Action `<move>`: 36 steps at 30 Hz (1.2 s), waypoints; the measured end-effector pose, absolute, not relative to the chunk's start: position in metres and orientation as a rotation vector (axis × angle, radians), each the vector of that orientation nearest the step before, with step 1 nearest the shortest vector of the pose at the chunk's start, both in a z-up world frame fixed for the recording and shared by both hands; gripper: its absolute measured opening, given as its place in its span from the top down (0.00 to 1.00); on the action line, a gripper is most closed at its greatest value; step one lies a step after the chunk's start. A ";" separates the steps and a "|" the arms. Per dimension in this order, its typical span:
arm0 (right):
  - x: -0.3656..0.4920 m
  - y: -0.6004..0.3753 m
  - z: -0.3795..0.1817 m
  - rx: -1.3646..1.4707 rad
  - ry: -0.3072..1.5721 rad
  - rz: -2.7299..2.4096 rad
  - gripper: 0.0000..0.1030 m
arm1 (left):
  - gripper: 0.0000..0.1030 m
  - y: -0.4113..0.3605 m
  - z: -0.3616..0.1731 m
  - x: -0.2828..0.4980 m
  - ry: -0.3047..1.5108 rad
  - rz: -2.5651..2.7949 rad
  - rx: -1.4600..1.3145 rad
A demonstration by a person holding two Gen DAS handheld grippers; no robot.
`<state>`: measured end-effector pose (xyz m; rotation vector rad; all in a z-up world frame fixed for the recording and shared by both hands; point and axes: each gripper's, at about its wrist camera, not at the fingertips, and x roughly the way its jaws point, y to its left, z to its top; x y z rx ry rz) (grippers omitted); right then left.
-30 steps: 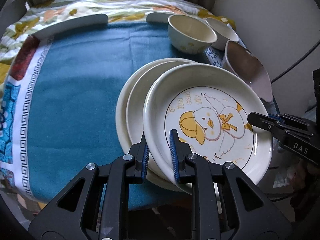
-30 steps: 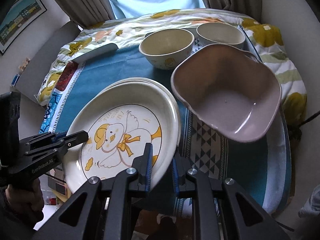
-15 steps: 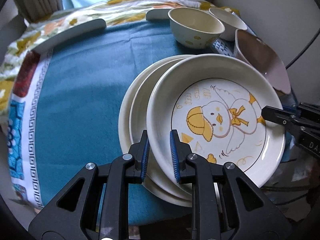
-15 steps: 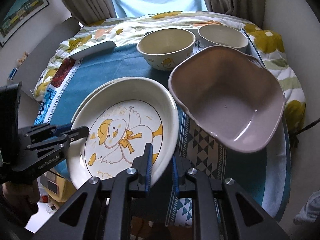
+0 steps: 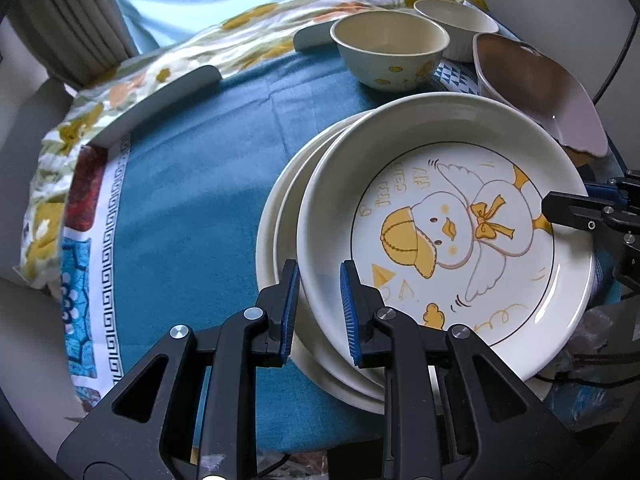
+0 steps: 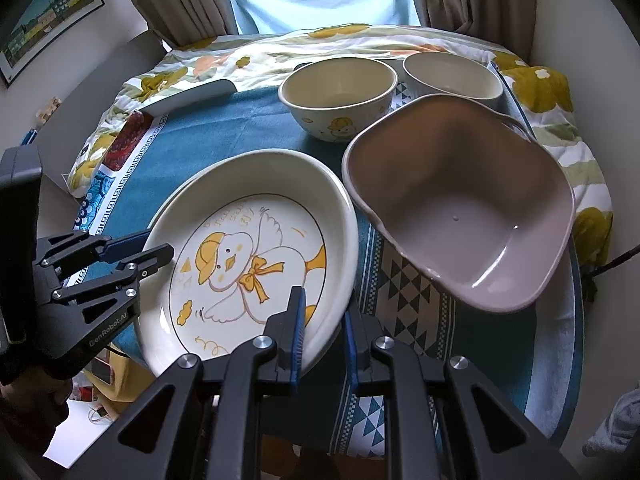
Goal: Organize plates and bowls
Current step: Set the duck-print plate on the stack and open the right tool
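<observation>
A white duck plate [image 5: 452, 236] is held just above a stack of two plain cream plates [image 5: 280, 240] on the blue cloth. My left gripper [image 5: 318, 300] is shut on the duck plate's near rim. My right gripper [image 6: 322, 328] is shut on its opposite rim [image 6: 336, 300]; the duck plate [image 6: 248, 256] fills the middle left of the right wrist view. The right gripper shows at the right edge of the left wrist view [image 5: 576, 208], and the left gripper at the left of the right wrist view [image 6: 160, 254].
A mauve squarish bowl [image 6: 468, 216] stands tilted to the right of the plates. Two cream bowls [image 6: 340, 96] [image 6: 452, 76] stand behind it. A flowered quilt [image 6: 280, 52] and curtains lie beyond the blue cloth [image 5: 192, 184]. The table's front edge is near my grippers.
Both grippers have carried the duck plate forward over the stack, toward the bowls. The grip on each rim is unchanged.
</observation>
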<state>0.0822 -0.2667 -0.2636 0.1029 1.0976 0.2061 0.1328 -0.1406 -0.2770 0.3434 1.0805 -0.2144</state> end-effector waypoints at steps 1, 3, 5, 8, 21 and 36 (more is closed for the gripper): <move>0.083 -0.266 -0.264 0.098 1.099 0.207 0.85 | 0.82 -0.140 -0.277 0.133 1.081 -0.212 0.340; 0.083 -0.264 -0.264 0.092 1.102 0.211 0.85 | 0.82 -0.140 -0.276 0.133 1.079 -0.205 0.343; 0.084 -0.263 -0.264 0.086 1.103 0.213 0.85 | 0.82 -0.141 -0.276 0.131 1.073 -0.198 0.358; 0.085 -0.262 -0.265 0.081 1.106 0.209 0.85 | 0.82 -0.142 -0.276 0.130 1.064 -0.194 0.372; 0.087 -0.259 -0.266 0.057 1.092 0.187 0.85 | 0.82 -0.148 -0.276 0.123 1.028 -0.168 0.457; 0.091 -0.251 -0.267 0.016 1.104 0.160 0.85 | 0.82 -0.142 -0.267 0.128 1.018 -0.192 0.453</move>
